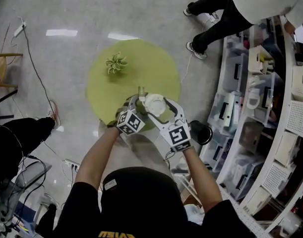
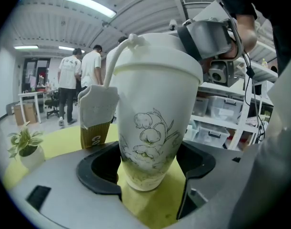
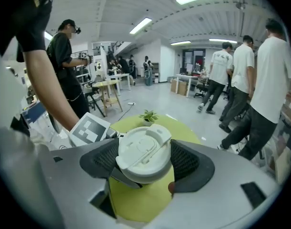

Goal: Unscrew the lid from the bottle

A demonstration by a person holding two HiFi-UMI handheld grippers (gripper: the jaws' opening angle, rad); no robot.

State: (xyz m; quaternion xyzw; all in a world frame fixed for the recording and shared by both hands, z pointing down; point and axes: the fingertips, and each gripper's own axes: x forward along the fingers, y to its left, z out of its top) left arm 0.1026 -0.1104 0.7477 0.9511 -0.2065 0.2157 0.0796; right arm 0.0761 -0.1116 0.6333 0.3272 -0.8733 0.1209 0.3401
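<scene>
While a small potted plant (image 1: 115, 62) sits at the left of the green table (image 1: 156, 58), the left gripper (image 2: 147, 168) clamps the white bottle (image 2: 155, 104) near the table's front edge. The right gripper (image 3: 146, 160) holds its lid (image 3: 144, 149), pads apparently pressing both sides.

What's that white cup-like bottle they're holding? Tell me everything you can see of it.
The bottle is white and tapered, with a line-drawn flower and a greenish tint near its base. It is upright over the green table. Its white lid has a flip tab and a strap. The left hand-held gripper clamps its lower body; the right hand-held gripper grips the lid.
</scene>
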